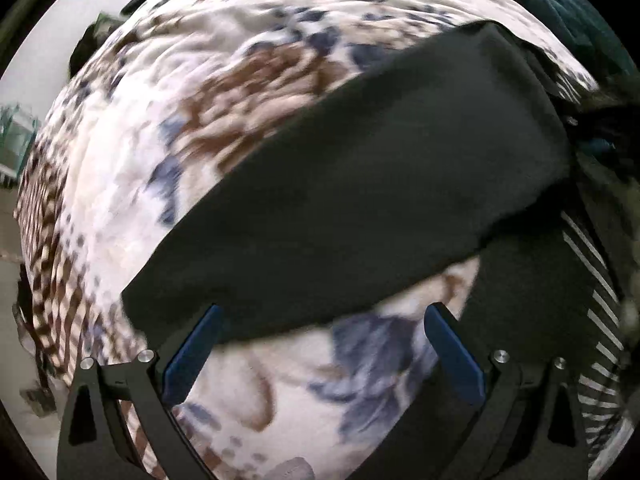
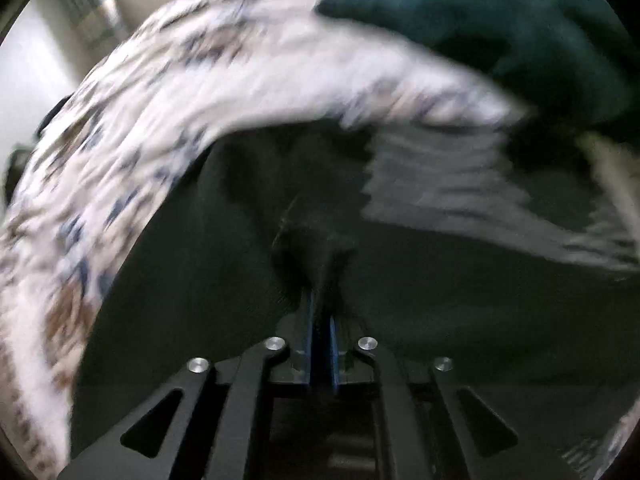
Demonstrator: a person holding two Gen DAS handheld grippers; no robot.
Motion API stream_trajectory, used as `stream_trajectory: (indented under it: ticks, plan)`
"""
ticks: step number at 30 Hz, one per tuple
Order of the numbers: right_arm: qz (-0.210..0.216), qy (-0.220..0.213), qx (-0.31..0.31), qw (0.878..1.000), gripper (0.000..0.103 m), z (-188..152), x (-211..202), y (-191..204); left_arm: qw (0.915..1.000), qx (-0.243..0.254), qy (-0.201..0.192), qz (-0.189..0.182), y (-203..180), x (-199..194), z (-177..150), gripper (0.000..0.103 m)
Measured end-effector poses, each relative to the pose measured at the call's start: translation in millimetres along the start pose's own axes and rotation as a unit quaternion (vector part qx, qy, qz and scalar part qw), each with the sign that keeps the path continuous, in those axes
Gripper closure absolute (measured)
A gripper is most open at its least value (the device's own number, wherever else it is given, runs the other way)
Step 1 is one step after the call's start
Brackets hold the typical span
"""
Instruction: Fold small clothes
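A plain black garment [image 1: 360,168] lies spread across a white bedspread with brown and blue flowers [image 1: 200,80]. My left gripper [image 1: 324,312] hovers over the garment's near edge, pointing down, with its blue fingers [image 1: 192,356] wide apart and nothing between them. In the blurred right wrist view the same black garment [image 2: 200,280] fills the middle. My right gripper [image 2: 320,304] has its blue pads nearly together, with a bunched fold of the black cloth pinched at the tips.
A dark garment with thin white stripes [image 1: 596,292] lies just right of the black one, also the striped garment [image 2: 440,168] in the right wrist view. Dark teal cloth [image 2: 480,20] sits at the far right of the bed. The bed's edge and pale floor [image 1: 12,260] show on the left.
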State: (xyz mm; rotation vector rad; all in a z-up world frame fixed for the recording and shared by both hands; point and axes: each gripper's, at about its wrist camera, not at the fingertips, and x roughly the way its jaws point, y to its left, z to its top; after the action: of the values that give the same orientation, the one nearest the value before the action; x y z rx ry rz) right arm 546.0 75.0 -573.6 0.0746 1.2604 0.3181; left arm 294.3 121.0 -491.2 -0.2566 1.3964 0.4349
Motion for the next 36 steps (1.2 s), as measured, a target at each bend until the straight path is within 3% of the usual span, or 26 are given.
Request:
stream_trajectory:
  ticks: [1,3,5,7,9,12,16,18,19,21,22,23,29,32,36]
  plan:
    - [0.028,-0.002,0.019,0.999,0.079,-6.1,-9.0,-11.6,0.9999,-0.013,0.005,-0.004,10.3,-0.6,-1.8,0.0]
    - [0.047,-0.006,0.048,0.998,0.036,-20.5,-29.2,-34.4,0.9984,-0.051,0.021,-0.01,34.3,-3.0,-13.0,0.0]
    - [0.044,-0.005,0.082,0.996,0.031,-42.0,-52.4,-61.5,0.9946,-0.095,0.04,0.013,56.5,-0.5,-26.1,0.0]
    - [0.021,0.001,0.11,0.994,0.031,-72.8,-72.1,-88.4,0.9849,-0.159,0.068,-0.004,79.4,9.0,-39.6,0.0]
    - [0.0,0.007,0.12,0.993,0.031,-93.3,-80.4,-101.0,0.9646,-0.234,0.104,-0.062,99.7,26.4,-49.7,0.0]
    - [-0.024,0.023,0.145,0.989,0.031,-132.5,-83.4,-119.9,0.9159,-0.354,0.118,-0.147,125.3,48.9,-54.3,0.0]
    - [-0.019,0.044,0.201,0.978,0.031,-168.8,-71.9,-140.6,0.8762,-0.452,0.066,-0.153,144.4,50.7,-48.2,0.0]
    - [-0.022,0.047,0.212,0.976,0.031,-180.9,-67.3,-140.5,0.8634,-0.481,0.046,-0.144,151.1,51.5,-39.6,0.0]
    - [-0.024,0.046,0.21,0.976,0.031,-183.3,-66.8,-139.1,0.8596,-0.491,0.034,-0.137,151.3,48.8,-36.0,0.009]
    - [-0.033,0.04,0.202,0.978,0.031,-183.9,-66.3,-133.2,0.8628,-0.492,0.004,-0.114,153.0,38.0,-25.3,0.042]
    - [-0.034,0.039,0.2,0.978,0.031,-184.2,-66.5,-132.2,0.8678,-0.485,-0.014,-0.109,156.2,32.1,-16.1,0.08]
    - [-0.034,0.04,0.197,0.979,0.031,-182.8,-67.6,-130.2,0.8725,-0.473,-0.033,-0.119,156.1,24.7,-9.5,0.092]
    - [-0.012,0.071,0.186,0.98,0.031,-182.1,-61.8,-126.0,0.8964,-0.415,-0.116,-0.105,190.2,-14.7,17.9,0.092]
    - [-0.013,0.073,0.173,0.982,0.031,-181.2,-61.6,-125.1,0.8977,-0.407,-0.14,-0.094,211.9,-16.9,19.2,0.093]
    - [-0.018,0.075,0.162,0.984,0.031,-182.6,-62.1,-123.6,0.8926,-0.417,-0.148,-0.087,233.3,2.0,32.1,0.092]
